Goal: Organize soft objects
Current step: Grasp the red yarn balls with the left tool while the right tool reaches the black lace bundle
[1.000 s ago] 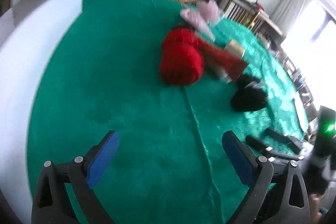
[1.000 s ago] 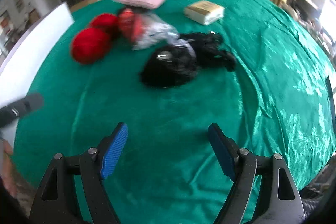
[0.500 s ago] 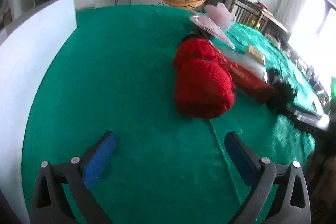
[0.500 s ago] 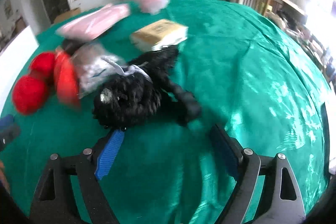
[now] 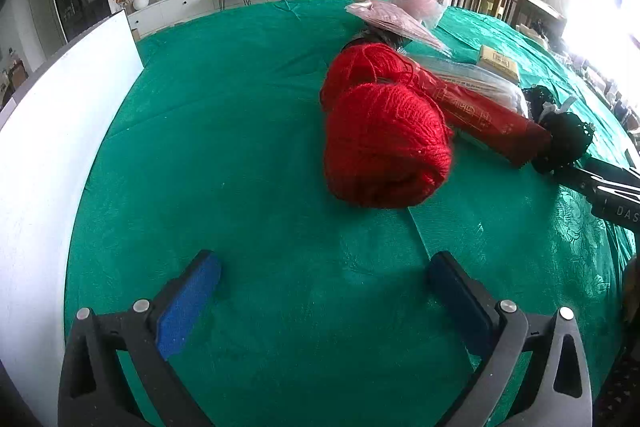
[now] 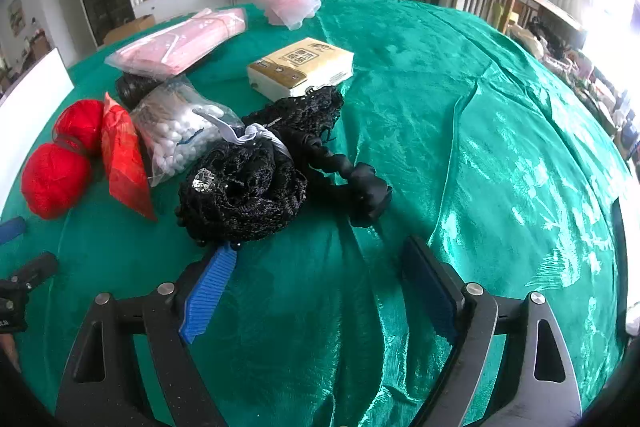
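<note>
Two red yarn balls lie on the green tablecloth. My left gripper is open and empty, a short way in front of the near ball. A black mesh bundle with a black fabric piece lies just ahead of my right gripper, which is open and empty; its left pad nearly touches the bundle. A red packet, a bag of cotton swabs, a pink packet and a pink mesh puff lie behind.
A tissue pack sits behind the black bundle. A white board stands along the table's left side. The right gripper's body shows at the right edge of the left wrist view. Chairs and furniture stand beyond the table.
Both grippers moved forward: the left one closer to the red yarn balls, the right one up to the black mesh bundle. Both stayed open.
</note>
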`<state>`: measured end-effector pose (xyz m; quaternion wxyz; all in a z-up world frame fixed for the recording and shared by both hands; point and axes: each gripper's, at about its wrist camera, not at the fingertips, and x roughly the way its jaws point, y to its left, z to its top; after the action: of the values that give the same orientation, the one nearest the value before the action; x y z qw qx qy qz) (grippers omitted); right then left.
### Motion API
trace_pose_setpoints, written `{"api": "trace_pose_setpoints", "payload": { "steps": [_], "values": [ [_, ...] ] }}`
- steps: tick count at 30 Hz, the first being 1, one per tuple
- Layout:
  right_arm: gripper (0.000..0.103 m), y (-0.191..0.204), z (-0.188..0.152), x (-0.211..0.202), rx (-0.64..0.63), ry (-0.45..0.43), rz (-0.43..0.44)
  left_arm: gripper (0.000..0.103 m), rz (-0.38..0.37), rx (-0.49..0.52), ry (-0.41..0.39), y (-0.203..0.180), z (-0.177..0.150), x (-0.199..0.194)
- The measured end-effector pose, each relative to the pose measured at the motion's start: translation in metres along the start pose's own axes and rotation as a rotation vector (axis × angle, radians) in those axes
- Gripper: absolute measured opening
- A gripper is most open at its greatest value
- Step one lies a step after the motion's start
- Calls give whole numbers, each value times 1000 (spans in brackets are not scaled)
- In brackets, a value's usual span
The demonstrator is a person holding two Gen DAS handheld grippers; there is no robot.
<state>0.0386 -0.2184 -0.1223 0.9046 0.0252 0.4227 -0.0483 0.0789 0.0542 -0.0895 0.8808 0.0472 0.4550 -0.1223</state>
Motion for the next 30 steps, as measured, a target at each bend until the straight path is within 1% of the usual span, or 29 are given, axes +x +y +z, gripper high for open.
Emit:
{"api": "trace_pose_setpoints", "payload": {
  "steps": [1,2,3,4,5,6,8,9,12,13,14,15,16,17,18,20,22,24,25,26,27,28,29,30],
  "values": [
    [87,-1,0,0,0,0,0,103,-1,1,5,0,0,0],
    [87,0,0,0,0,0,0,102,-16,-3,30,0,2,-1],
    [87,0,0,0,0,0,0,102,-52,-13,45,0,6,-2],
    [87,0,0,0,0,0,-1,102,-109,-21,41,-2,11,-8],
    [87,0,0,0,0,0,-1,102,-147,-21,23,-5,17,-14],
    [87,0,0,0,-1,0,-1,102,-162,-8,-1,-9,29,-22],
    [87,0,0,0,0,0,-1,102,-149,24,-16,-18,47,-24],
    [87,0,0,0,0,0,-1,102,-141,41,-8,-21,59,-20],
    [87,0,0,0,0,0,-1,100,-126,32,54,-20,83,9],
    [87,0,0,0,0,0,-1,88,-122,21,79,-19,87,19],
    [87,0,0,0,0,0,-1,62,-125,11,107,-19,91,29],
    [87,0,0,0,0,0,-1,51,-137,6,140,-17,92,39],
    [87,0,0,0,0,0,-1,51,-136,3,150,-17,92,43],
    [87,0,0,0,0,0,-1,48,-142,-3,129,-16,89,40],
    [87,0,0,0,0,1,-1,48,-144,-9,115,-14,86,35],
    [87,0,0,1,0,1,-1,48,-144,-14,117,-13,74,22],
    [88,0,0,0,2,1,-1,48,-151,-18,102,-13,53,4],
    [88,1,1,1,2,1,-1,49,-138,-22,93,-12,31,-6],
    [88,1,1,1,3,2,-1,53,-127,-19,83,-11,23,-7],
    [88,1,0,1,4,2,-1,62,-130,-12,50,-10,17,-9],
    [88,1,0,0,4,2,-1,68,-118,-4,30,-9,14,-7],
    [88,1,0,0,5,2,-1,80,-96,-3,31,-8,15,-5],
    [88,1,0,0,5,2,0,87,-74,3,19,-8,16,-2],
    [88,1,0,0,6,2,0,89,-47,7,12,-7,17,1]
  ]
}}
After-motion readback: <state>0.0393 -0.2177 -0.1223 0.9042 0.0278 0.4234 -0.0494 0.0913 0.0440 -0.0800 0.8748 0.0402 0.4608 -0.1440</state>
